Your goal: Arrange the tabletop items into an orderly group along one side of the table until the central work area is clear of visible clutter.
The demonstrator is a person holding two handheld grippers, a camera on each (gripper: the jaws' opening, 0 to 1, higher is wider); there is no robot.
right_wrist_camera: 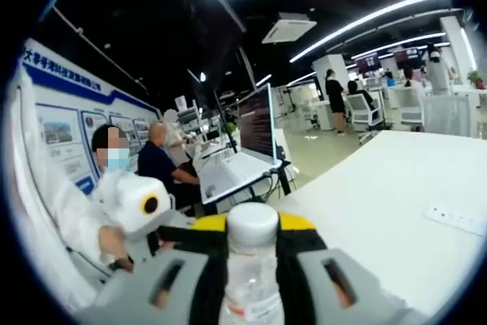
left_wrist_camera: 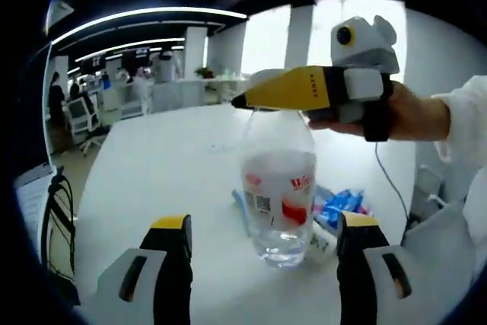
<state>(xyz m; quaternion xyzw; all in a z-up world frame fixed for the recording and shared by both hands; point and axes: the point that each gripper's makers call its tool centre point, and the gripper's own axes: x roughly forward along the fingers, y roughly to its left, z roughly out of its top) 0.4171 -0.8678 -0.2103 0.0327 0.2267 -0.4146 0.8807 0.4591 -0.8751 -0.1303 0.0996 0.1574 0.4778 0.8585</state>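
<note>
My right gripper (right_wrist_camera: 251, 264) pinches the neck of the upright, near-empty plastic water bottle (left_wrist_camera: 278, 188) on the white table (left_wrist_camera: 152, 180), light and tippy, so my spread left gripper (left_wrist_camera: 262, 256) should take its crushable waist.

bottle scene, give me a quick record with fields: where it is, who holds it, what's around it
bottle: clear plastic bottle, white cap, red and white label, upright on the white table
right tool: jaws closed around the bottle neck just under the cap
left tool: open, jaws either side of the bottle base, not touching
behind bottle: blue wrapper and a small white item, lying on the table
background: open office, monitor, seated people
</note>
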